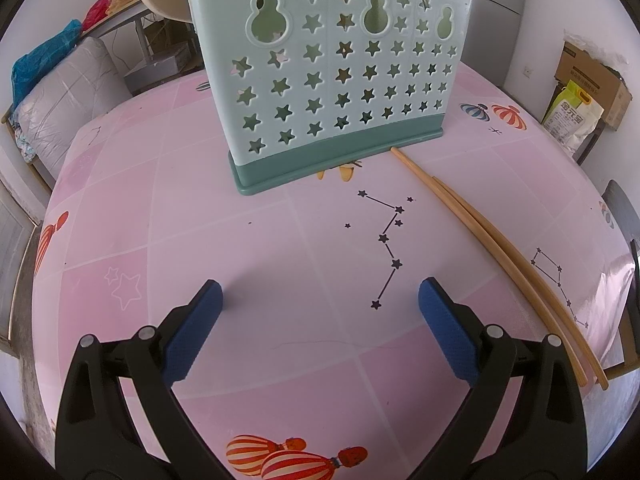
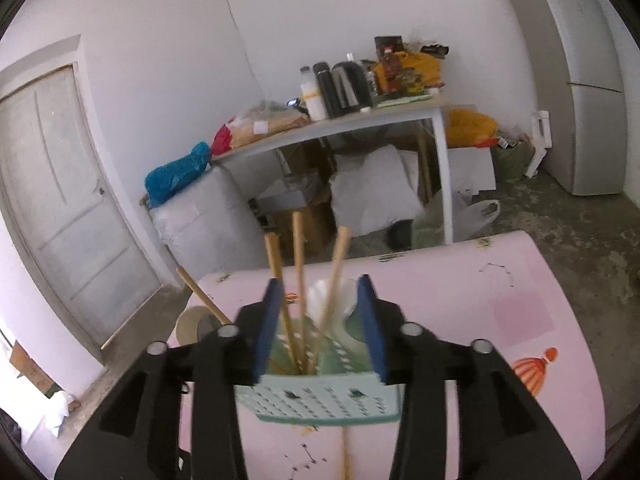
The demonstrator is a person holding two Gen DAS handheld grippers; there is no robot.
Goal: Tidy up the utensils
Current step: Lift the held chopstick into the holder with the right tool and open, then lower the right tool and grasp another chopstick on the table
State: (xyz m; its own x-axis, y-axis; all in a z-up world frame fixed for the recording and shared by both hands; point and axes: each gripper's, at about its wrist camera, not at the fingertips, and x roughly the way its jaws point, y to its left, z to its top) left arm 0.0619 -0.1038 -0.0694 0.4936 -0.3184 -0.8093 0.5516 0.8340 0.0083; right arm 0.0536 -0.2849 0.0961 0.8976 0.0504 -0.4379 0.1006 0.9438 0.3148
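Note:
A mint-green utensil holder (image 1: 328,80) with star-shaped holes stands on the pink table (image 1: 200,220). Two wooden chopsticks (image 1: 500,248) lie to its right, one end against its base. My left gripper (image 1: 320,292) hovers open over bare tablecloth in front of the holder, with nothing between its blue pads. In the right wrist view, my right gripper (image 2: 322,288) is just above the holder (image 2: 320,400), its jaws apart. Three chopsticks (image 2: 298,280) stand loose in the holder between the pads, the leftmost close beside the left pad (image 2: 270,320). A white utensil (image 2: 334,300) also sits inside.
Another wooden stick (image 2: 202,294) pokes up to the left of the holder, near a tape roll (image 2: 192,324). A chair back (image 1: 624,216) stands at the table's right edge. Beyond the table are a cluttered side table (image 2: 340,124), bundles, a door (image 2: 60,208) and a fridge (image 2: 580,80).

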